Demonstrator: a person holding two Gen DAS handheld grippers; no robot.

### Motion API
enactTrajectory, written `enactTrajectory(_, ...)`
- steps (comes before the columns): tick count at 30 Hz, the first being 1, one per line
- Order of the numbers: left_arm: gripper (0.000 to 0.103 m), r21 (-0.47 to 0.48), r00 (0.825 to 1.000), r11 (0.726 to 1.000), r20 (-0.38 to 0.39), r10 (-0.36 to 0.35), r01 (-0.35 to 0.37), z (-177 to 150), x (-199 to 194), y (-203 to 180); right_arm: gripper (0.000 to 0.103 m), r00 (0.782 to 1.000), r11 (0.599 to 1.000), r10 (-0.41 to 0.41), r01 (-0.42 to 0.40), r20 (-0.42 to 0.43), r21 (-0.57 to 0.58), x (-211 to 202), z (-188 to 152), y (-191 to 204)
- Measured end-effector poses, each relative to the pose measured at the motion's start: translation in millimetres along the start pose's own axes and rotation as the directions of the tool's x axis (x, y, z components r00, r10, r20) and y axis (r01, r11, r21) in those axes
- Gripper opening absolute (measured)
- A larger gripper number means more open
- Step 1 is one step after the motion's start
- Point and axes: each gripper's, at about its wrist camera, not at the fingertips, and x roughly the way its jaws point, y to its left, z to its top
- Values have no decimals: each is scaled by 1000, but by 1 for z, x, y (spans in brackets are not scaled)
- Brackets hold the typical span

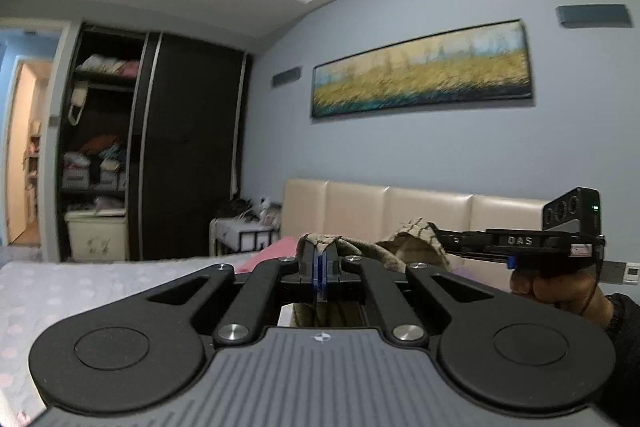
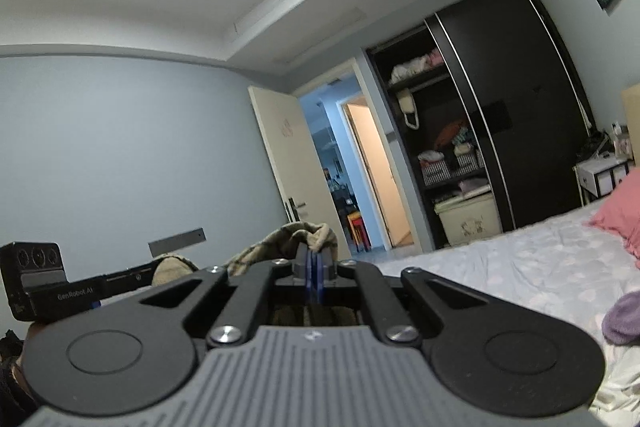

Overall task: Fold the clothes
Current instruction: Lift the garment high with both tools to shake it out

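A beige garment with dark checks [image 1: 412, 245] hangs in the air above the bed, stretched between both grippers. My left gripper [image 1: 320, 247] is shut on one bunched edge of it, and cloth shows under the jaws. To its right, my right gripper [image 1: 440, 233] grips another edge, with a hand [image 1: 560, 293] on its handle. In the right wrist view the right gripper [image 2: 314, 261] is shut on the garment [image 2: 296, 233]. The left gripper [image 2: 154, 273] appears at the left, with cloth at its tips.
Below lies a bed with a pale dotted sheet [image 1: 80, 291] [image 2: 500, 259], a pink pillow [image 2: 616, 213] and a purple cloth [image 2: 624, 315]. A padded headboard [image 1: 400, 207], a nightstand [image 1: 240, 233], a dark open wardrobe [image 2: 480, 127] and an open door [image 2: 288, 155] surround it.
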Motion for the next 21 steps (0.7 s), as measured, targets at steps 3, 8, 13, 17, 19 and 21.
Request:
enactTrajectory(3,0,-31,999,999,-26,31,-32,-11,11,15,4,999,1000,-15,16,-41,23,17,-14,-12)
enactTrajectory(8,0,-63,994,995,-86,71,-77,-32,34,44,4,988,996,-64,71,-143,45,46,-40,-33)
enactTrajectory(13,0,-77,965,990,-244,98,-120,-82,80,74,4,921,979,-182,202,-344,24,84,-85,-64)
enactTrajectory(17,0,-72,906,981,-401,138,-182,-134,117,96,4,829,953,-274,302,-488,-22,115,-133,-97)
enactTrajectory(19,1,-58,866,976,-475,158,-210,-158,134,104,4,781,939,-308,343,-544,-39,127,-158,-115)
enactTrajectory(21,6,-5,825,973,-532,191,-229,-173,143,107,4,733,925,-334,376,-593,-56,139,-182,-131)
